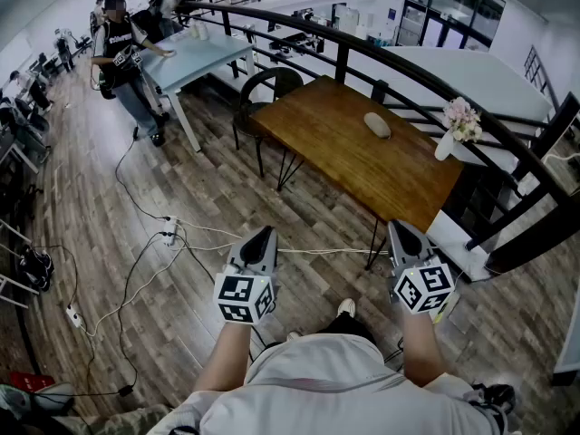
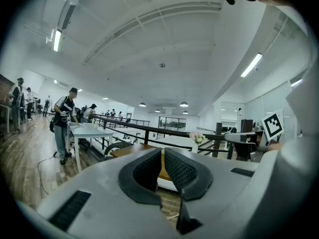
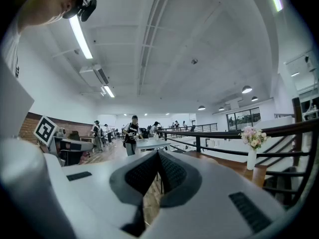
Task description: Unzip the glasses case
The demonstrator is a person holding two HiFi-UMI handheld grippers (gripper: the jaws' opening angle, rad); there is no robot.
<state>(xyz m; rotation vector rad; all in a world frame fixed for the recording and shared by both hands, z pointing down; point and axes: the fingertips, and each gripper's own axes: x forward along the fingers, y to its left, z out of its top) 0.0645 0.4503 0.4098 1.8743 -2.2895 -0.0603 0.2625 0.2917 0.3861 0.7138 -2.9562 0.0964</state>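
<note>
The glasses case (image 1: 377, 125), a grey oval pouch, lies on the brown wooden table (image 1: 335, 143) toward its far side. Both grippers hang well short of the table, close to the person's body. The left gripper (image 1: 262, 235) is shut with nothing between its pads, seen too in the left gripper view (image 2: 163, 156). The right gripper (image 1: 400, 228) is likewise shut and empty, near the table's front corner; in the right gripper view (image 3: 158, 157) its pads meet. Neither gripper view shows the case.
A white vase of pink flowers (image 1: 458, 127) stands at the table's right end, with a black railing (image 1: 426, 75) behind it. A dark chair (image 1: 268, 84) sits at the left end. Cables (image 1: 154, 243) trail over the wood floor. A person (image 1: 127, 57) stands at a white table (image 1: 195, 54).
</note>
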